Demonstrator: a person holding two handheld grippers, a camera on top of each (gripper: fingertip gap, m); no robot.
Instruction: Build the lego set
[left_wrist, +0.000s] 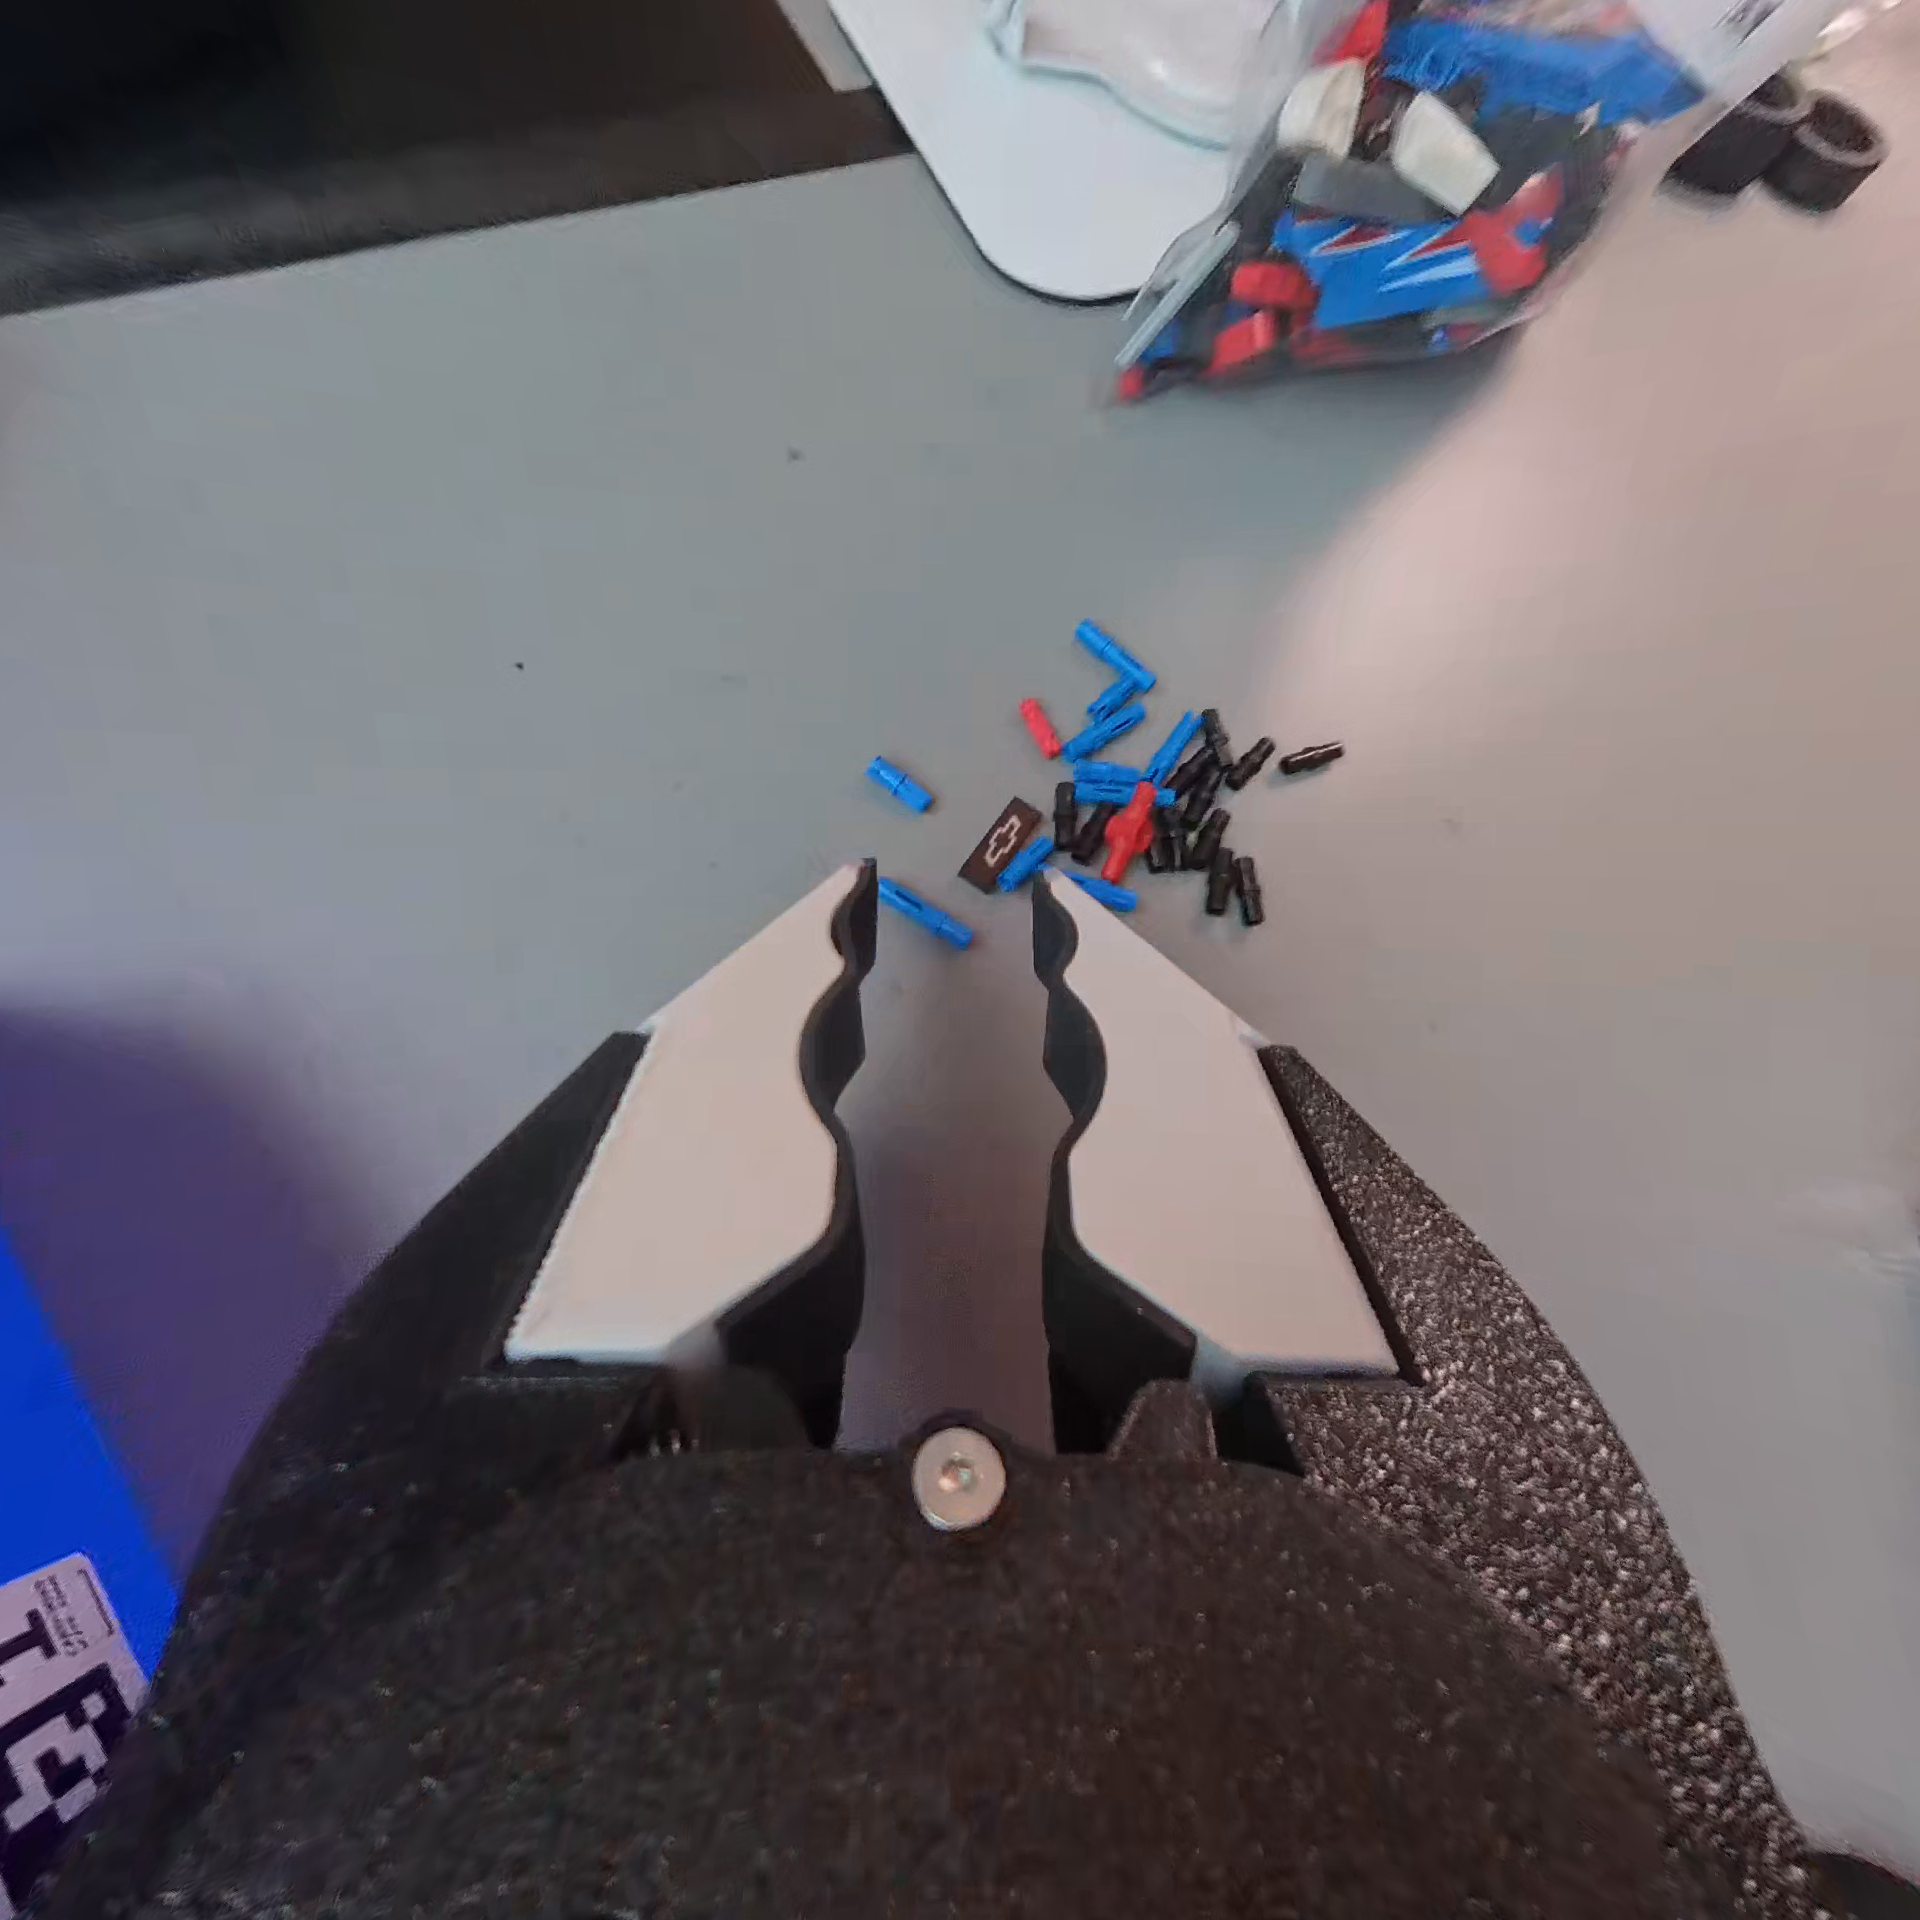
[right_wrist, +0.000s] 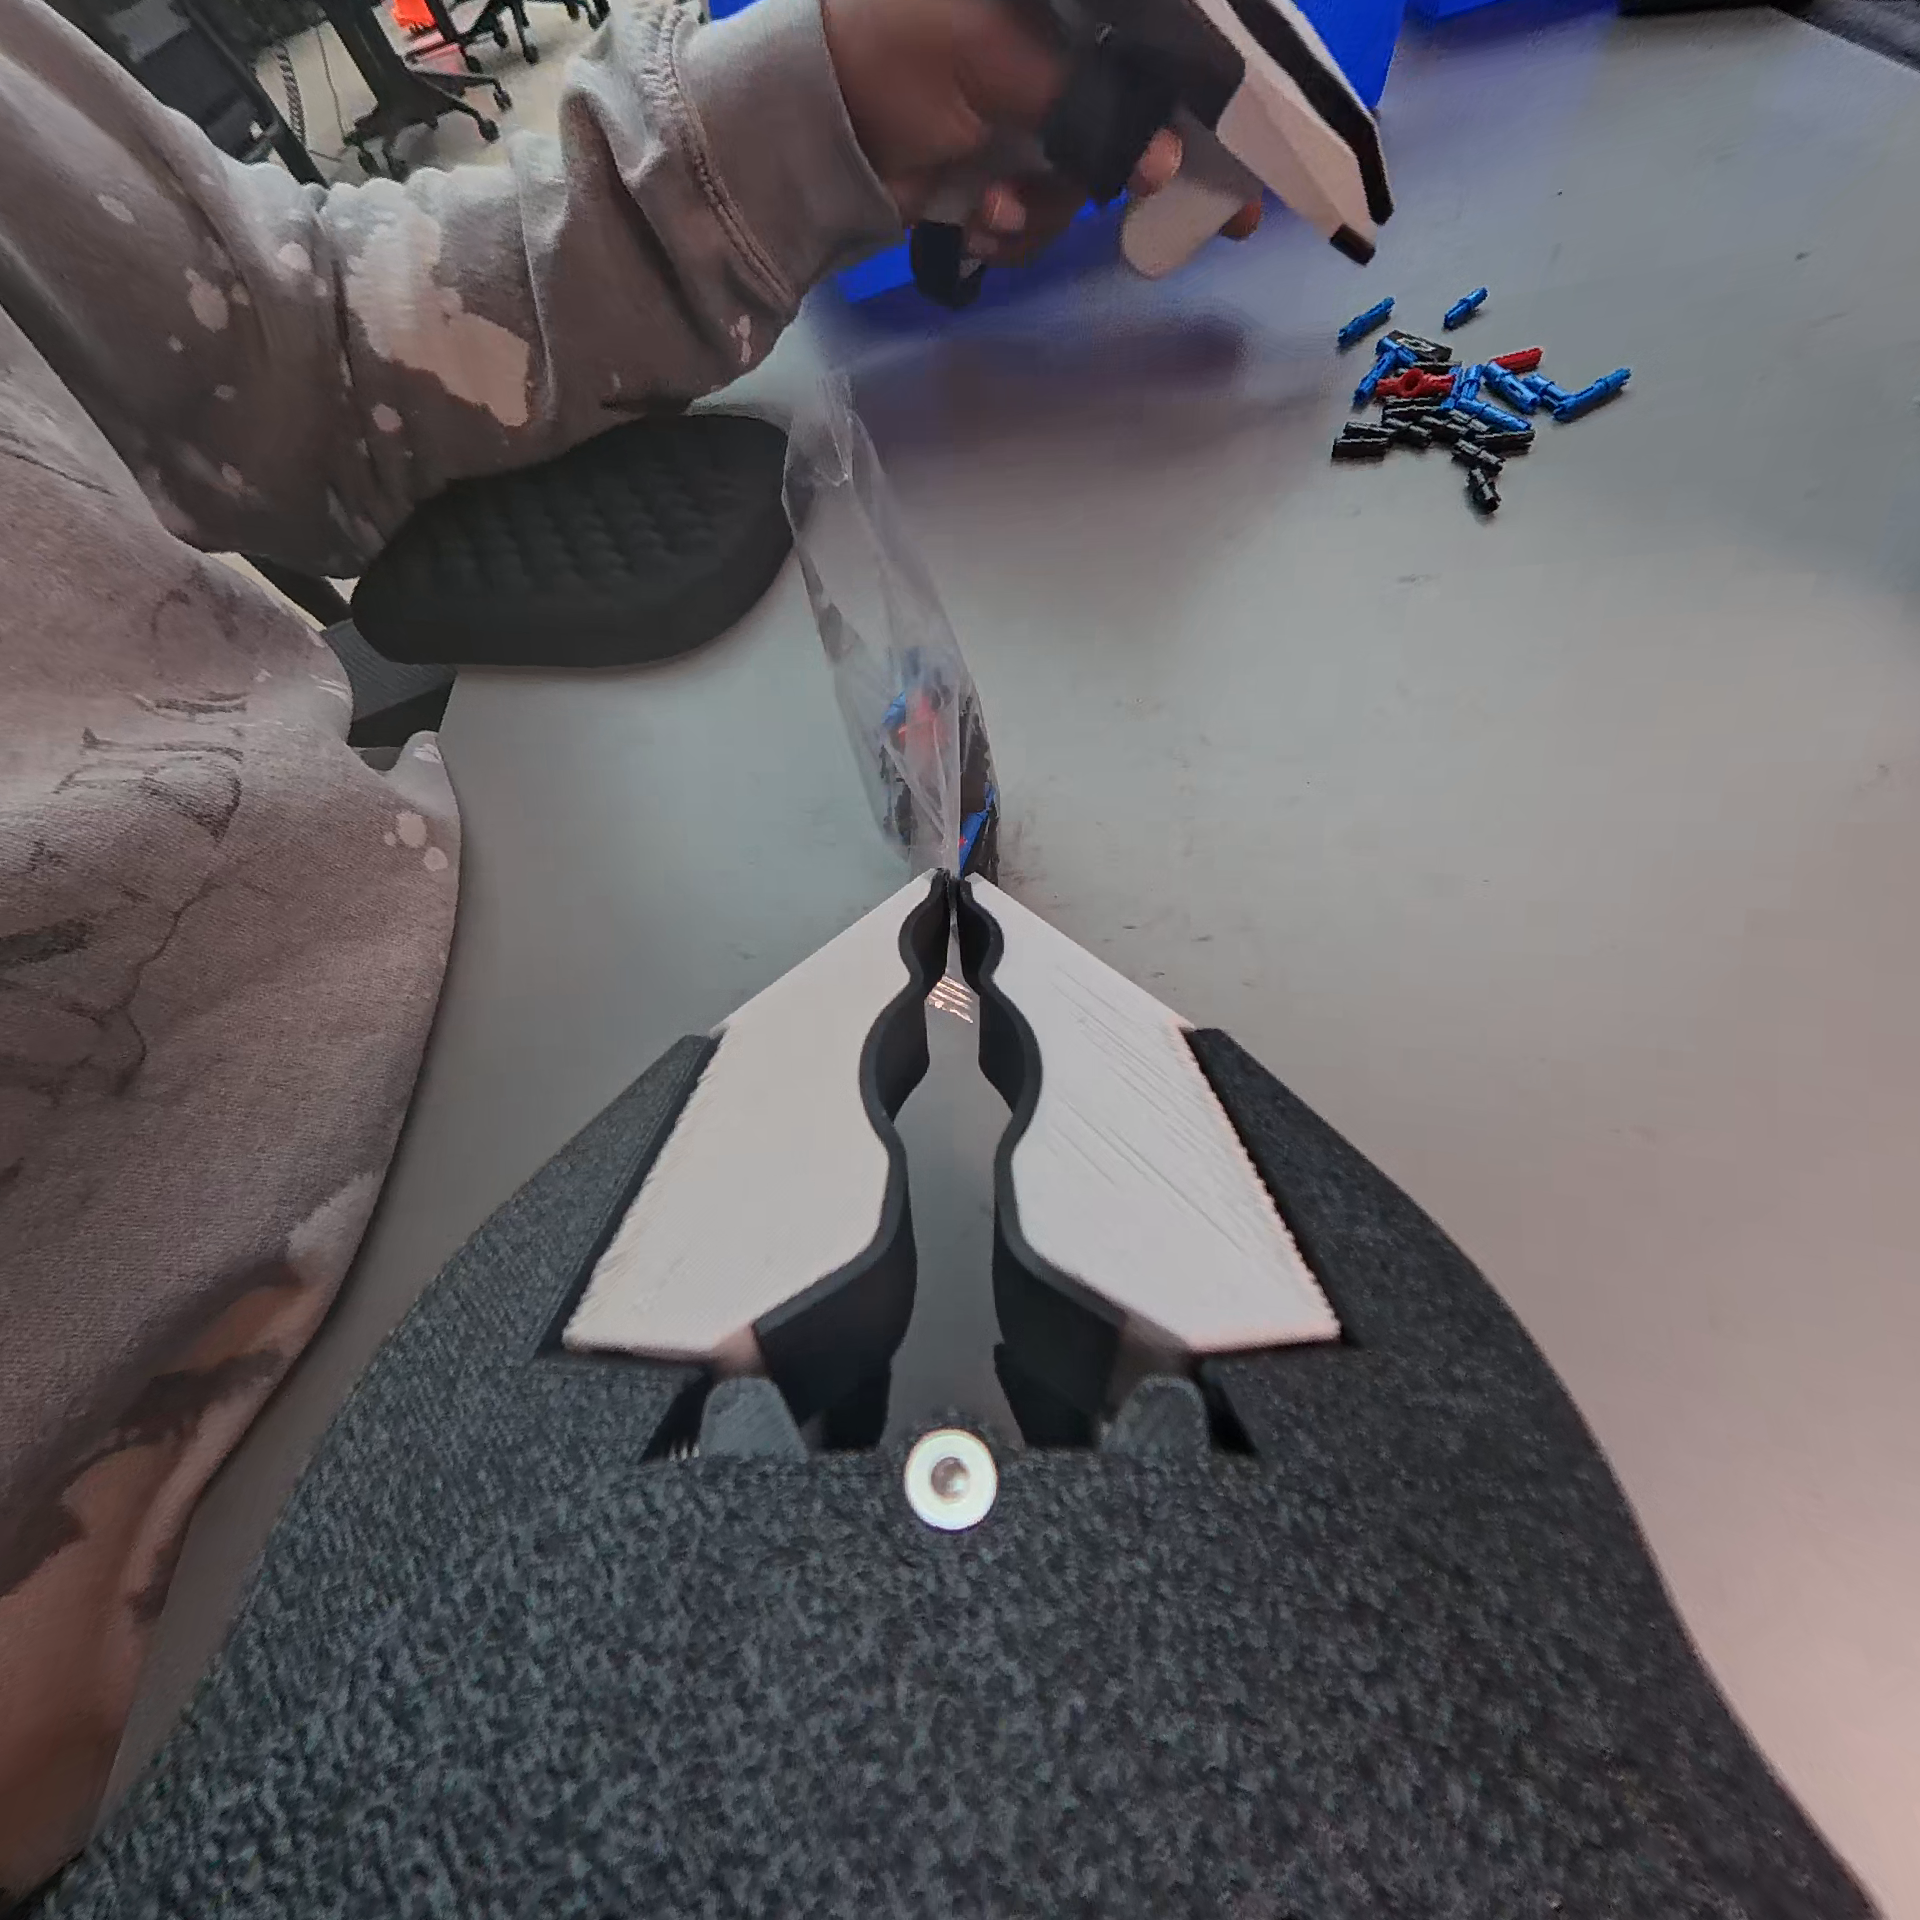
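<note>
A small pile of loose lego pins (left_wrist: 1143, 800), blue, black and red, lies on the grey table; it also shows in the right wrist view (right_wrist: 1455, 400). My left gripper (left_wrist: 954, 883) is open and empty just before the pile, with a single blue pin (left_wrist: 925, 912) lying between its tips. It appears far off in the right wrist view (right_wrist: 1340, 197), held by a hand. My right gripper (right_wrist: 952, 883) is shut on the edge of a small clear plastic bag (right_wrist: 894, 686) that holds a few blue, red and black pieces.
A large clear bag of blue, red, white and black parts (left_wrist: 1455, 197) lies at the back right beside several black tyres (left_wrist: 1787, 145) and a white tray (left_wrist: 1039, 135). A blue box (left_wrist: 52, 1455) stands at the left. A sleeve (right_wrist: 364, 260) and black armrest (right_wrist: 582, 540) are at the left. My hands' fingertips stand some 30 cm from each other.
</note>
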